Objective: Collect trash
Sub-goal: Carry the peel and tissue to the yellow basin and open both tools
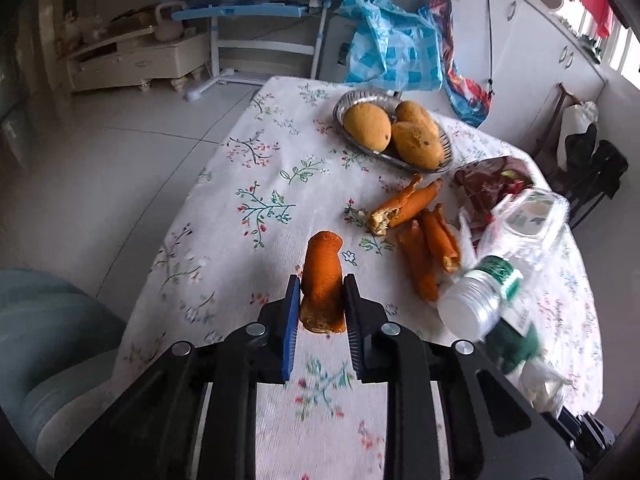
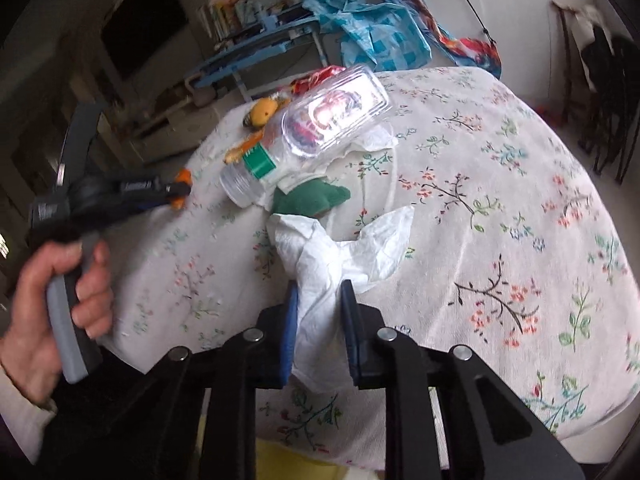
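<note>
Pinched between the left claw [image 1: 322, 294] fingers, an orange peel piece [image 1: 323, 280] hangs above the table [image 1: 256, 184] near its near edge. Right claw [image 2: 319, 300] clamps a white tissue [image 2: 340, 248] by the clear plastic bottle [image 2: 308, 136]. More peels [image 1: 424, 240] lie beside the mango bowl [image 1: 352, 100].

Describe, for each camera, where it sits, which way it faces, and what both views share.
Left wrist: on the left hand-held gripper, facing along the floral tablecloth toward the mango basket; its fingers clamp an orange peel.
Right wrist: on the right hand-held gripper, facing across the table; its fingers pinch a white tissue; the person's left hand shows.
Shared: plastic bottle, tablecloth.
</note>
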Demonstrator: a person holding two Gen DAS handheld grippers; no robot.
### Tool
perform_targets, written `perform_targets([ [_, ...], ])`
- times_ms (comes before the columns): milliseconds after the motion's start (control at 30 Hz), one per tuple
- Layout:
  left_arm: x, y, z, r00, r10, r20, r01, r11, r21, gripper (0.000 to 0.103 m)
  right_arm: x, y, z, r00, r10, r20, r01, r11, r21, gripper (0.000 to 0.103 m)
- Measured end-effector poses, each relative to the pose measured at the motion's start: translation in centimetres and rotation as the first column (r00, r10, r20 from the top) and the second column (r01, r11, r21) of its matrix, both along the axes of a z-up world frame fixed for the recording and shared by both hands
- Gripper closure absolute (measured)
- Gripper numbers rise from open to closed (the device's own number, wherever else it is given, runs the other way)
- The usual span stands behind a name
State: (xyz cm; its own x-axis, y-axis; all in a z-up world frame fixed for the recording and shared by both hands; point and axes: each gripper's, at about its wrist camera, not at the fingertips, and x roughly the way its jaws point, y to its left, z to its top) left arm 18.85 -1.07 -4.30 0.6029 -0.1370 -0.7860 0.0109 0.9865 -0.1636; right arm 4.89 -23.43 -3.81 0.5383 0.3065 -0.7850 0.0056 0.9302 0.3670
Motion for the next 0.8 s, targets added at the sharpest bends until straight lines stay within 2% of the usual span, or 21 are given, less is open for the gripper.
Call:
perform_targets([
  [200, -3.3, 0.2, 1.0, 1.0, -0.02, 0.014, 0.02, 1.0, -0.021, 0.082, -1.2, 0.4, 1.1, 0.999, 0.024, 0.022, -0.026, 0.997, 0.073, 0.081],
  [400, -8.0, 0.5, 1.1, 0.999, -0.042, 0.021, 0.042, 0.999, -0.013, 0.082, -2.6, 3.4, 1.7, 0.989, 0.149, 0.018, -0.15, 0.986, 0.072, 0.081],
  [500, -10.1, 0.8, 1.1, 0.999, -0.05, 0.018, 0.05, 0.999, -0.009, 0.082, -3.9, 5.2, 1.1, 0.975, 0.222, -0.013, -0.221, 0.973, 0.072, 0.081],
  [600, -12.5, 0.9, 1.1, 0.998, -0.067, 0.018, 0.067, 0.998, 0.005, 0.082, -5.7, 7.2, 0.1, 0.952, 0.299, -0.062, -0.294, 0.953, 0.074, 0.081],
  [800, -15.8, 0.7, 0.9, 0.994, -0.111, -0.008, 0.111, 0.994, 0.013, 0.082, -8.4, 10.9, -2.2, 0.885, 0.43, -0.181, -0.426, 0.903, 0.06, 0.079],
])
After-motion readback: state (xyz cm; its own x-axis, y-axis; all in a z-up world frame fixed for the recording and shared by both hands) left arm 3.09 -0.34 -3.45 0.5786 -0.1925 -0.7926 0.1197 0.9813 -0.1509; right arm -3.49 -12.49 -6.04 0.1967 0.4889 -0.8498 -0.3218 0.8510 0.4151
